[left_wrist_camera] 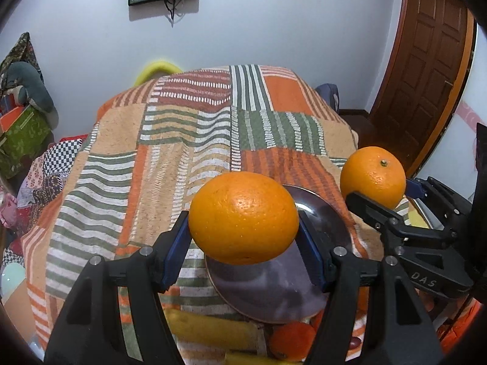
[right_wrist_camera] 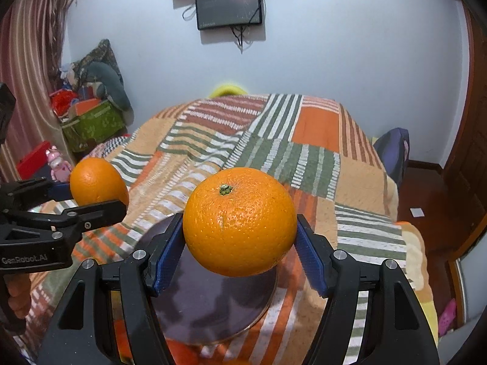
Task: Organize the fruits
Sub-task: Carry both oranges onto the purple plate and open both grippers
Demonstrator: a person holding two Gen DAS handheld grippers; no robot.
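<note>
1. two oranges are up in the air, one per gripper, both over the patchwork blanket (left_wrist_camera: 188, 140) w/ the dark plate (left_wrist_camera: 261, 289) below them.
2. plate is the biggest piece of the task: looks stiff, smooth, prob slick, so round fruit could roll on it; set down gently, near its middle.
3. left orange (left_wrist_camera: 243, 217) sits clamped in the left gripper (left_wrist_camera: 243, 243), blue pads (left_wrist_camera: 175, 243) pressing its sides at the widest part, hovering above the plate's near half.
4. right orange (right_wrist_camera: 239, 220) is clamped the same way in the right gripper (right_wrist_camera: 239, 249), stem end up, just above the plate.
5. handling guess: firm but slightly giving, waxy pebbled peel, moderately heavy for its size; grip across the equator holds best, too much squeeze bruises it.
6. more fruit lies by the plate's near rim: a banana (left_wrist_camera: 210, 327) and a smaller orange fruit (left_wrist_camera: 292, 339), not yet organized.
7. writing: "genrobot.ai" (right_wrist_camera: 24, 260) on the left gripper's body, "das" (left_wrist_camera: 424, 279) on the right one; text on the wall screen (right_wrist_camera: 228, 6) is too small to read.
</note>
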